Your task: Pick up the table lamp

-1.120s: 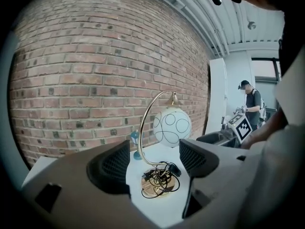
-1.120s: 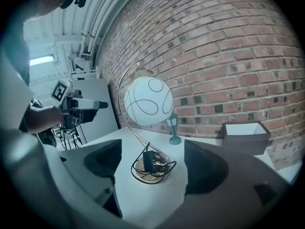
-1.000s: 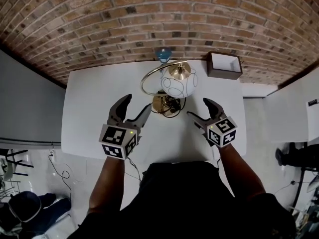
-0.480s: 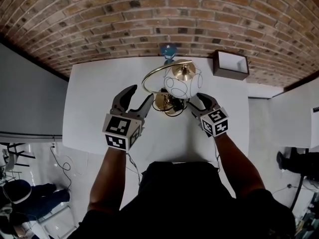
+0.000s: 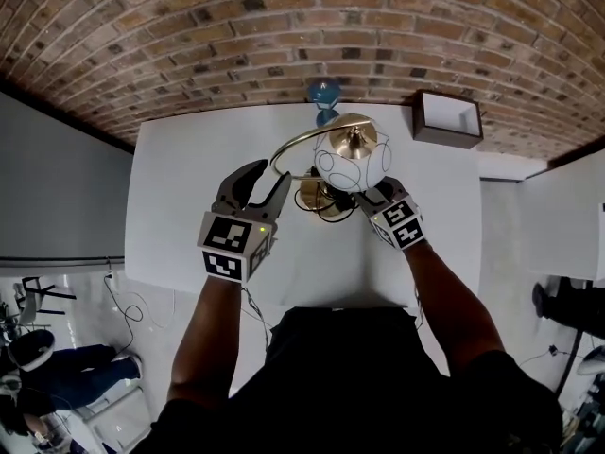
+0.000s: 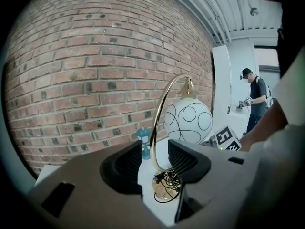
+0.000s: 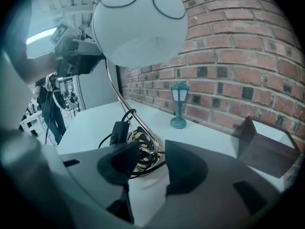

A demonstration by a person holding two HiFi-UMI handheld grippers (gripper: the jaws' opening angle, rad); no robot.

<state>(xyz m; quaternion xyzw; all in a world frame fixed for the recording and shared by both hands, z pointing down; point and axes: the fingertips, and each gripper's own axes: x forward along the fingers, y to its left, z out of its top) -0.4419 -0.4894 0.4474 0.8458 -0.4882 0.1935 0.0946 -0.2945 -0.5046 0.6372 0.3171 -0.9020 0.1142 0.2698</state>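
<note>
The table lamp has a white globe shade with black rings, a curved brass stem and a brass base wrapped in black cord. It stands upright on the white table. My left gripper is at the stem's left; in the left gripper view its closing jaws flank the stem with gaps on both sides. My right gripper sits low under the globe. Its jaws are closing, with the corded base just ahead of the gap and nothing pinched.
A small blue lantern figure stands behind the lamp by the brick wall. A dark brown open box sits at the table's far right corner. A person stands in the background off to the right.
Both grippers moved in toward the lamp. The right one dropped and slid left under the globe, and both pairs of jaws have narrowed.
</note>
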